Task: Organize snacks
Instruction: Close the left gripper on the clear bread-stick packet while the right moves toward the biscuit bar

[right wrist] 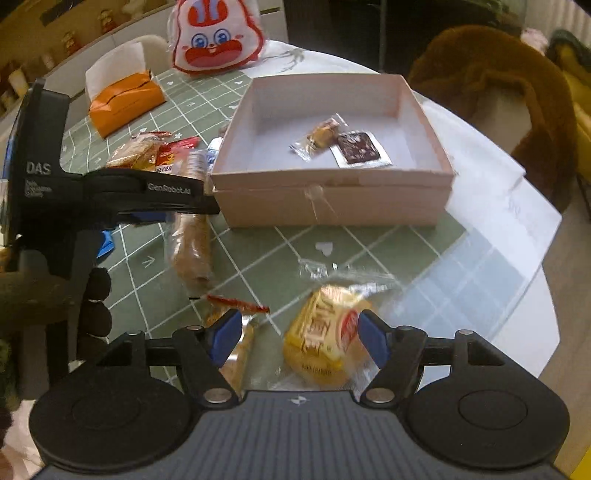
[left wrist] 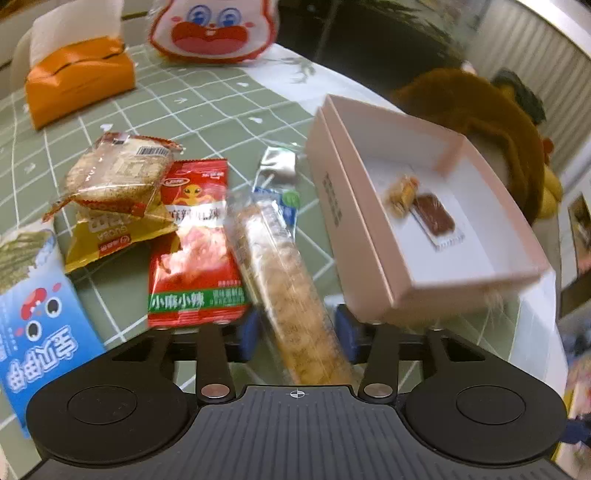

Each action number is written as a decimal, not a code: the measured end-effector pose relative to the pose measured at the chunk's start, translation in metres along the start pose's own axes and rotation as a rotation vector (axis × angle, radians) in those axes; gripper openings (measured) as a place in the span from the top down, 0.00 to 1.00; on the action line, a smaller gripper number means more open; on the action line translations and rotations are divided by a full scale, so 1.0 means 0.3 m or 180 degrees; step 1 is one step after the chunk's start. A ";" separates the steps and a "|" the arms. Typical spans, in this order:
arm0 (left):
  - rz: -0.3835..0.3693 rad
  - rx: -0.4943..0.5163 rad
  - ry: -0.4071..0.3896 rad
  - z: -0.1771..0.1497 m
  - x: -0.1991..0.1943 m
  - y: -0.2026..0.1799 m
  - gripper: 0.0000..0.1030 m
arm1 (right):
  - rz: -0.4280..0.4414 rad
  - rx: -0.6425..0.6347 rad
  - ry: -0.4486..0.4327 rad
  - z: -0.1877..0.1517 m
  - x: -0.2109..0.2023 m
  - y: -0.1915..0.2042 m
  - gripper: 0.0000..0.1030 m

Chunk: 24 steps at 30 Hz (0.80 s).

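A pink box (left wrist: 369,236) (right wrist: 332,199) holds two small wrapped snacks (left wrist: 421,208) (right wrist: 343,144). My left gripper (left wrist: 295,334) is open with its blue pads either side of a long clear-wrapped snack bar (left wrist: 288,288) that lies on the green checked tablecloth; the bar also shows in the right wrist view (right wrist: 192,240). A red packet (left wrist: 195,251), a cracker pack (left wrist: 114,173), a yellow packet (left wrist: 110,232) and a blue packet (left wrist: 37,321) lie left of it. My right gripper (right wrist: 301,338) is open around a yellow wrapped cake (right wrist: 328,339). Another wrapped snack (right wrist: 236,339) lies by its left pad.
An orange tissue box (left wrist: 77,81) (right wrist: 125,96) and a white-and-red cartoon bag (left wrist: 214,29) (right wrist: 218,40) stand at the far side. A brown plush toy (left wrist: 480,110) (right wrist: 498,85) sits behind the box. The round table's edge (right wrist: 546,288) curves at the right.
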<state>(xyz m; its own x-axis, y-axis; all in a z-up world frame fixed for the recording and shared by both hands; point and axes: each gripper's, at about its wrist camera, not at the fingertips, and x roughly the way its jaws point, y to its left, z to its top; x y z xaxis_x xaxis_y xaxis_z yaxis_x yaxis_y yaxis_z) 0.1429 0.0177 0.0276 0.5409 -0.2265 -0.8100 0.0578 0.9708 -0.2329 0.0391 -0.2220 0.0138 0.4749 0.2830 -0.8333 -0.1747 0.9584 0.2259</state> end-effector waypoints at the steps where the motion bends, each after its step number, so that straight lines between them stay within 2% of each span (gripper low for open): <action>1: -0.0060 -0.0024 0.0010 -0.016 -0.014 0.011 0.60 | 0.0056 -0.0002 0.0026 -0.013 -0.002 0.008 0.31; 4: -0.0198 -0.0149 0.0041 -0.078 -0.072 0.051 0.65 | 0.0053 -0.0139 0.0055 -0.040 -0.002 0.053 0.29; 9: -0.0375 -0.0062 0.0090 -0.206 -0.182 0.086 0.65 | 0.0076 -0.0206 0.0036 -0.050 -0.009 0.109 0.29; 14: -0.0188 -0.0121 0.0007 -0.288 -0.259 0.123 0.65 | -0.0174 -0.0553 -0.0220 -0.094 -0.050 0.166 0.29; 20: -0.0206 -0.0208 0.0053 -0.319 -0.289 0.166 0.65 | 0.0151 -0.0699 0.0078 -0.155 -0.034 0.223 0.28; 24: -0.0267 -0.0190 0.0075 -0.328 -0.283 0.155 0.65 | -0.0035 -0.0697 0.0176 -0.175 0.035 0.247 0.28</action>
<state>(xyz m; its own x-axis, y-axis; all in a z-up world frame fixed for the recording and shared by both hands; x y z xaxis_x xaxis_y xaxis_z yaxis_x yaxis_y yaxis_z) 0.0171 0.0742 0.0326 0.5163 -0.3092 -0.7986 0.0514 0.9421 -0.3314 -0.0142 -0.1499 -0.0048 0.4309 0.2642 -0.8629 -0.3557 0.9285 0.1068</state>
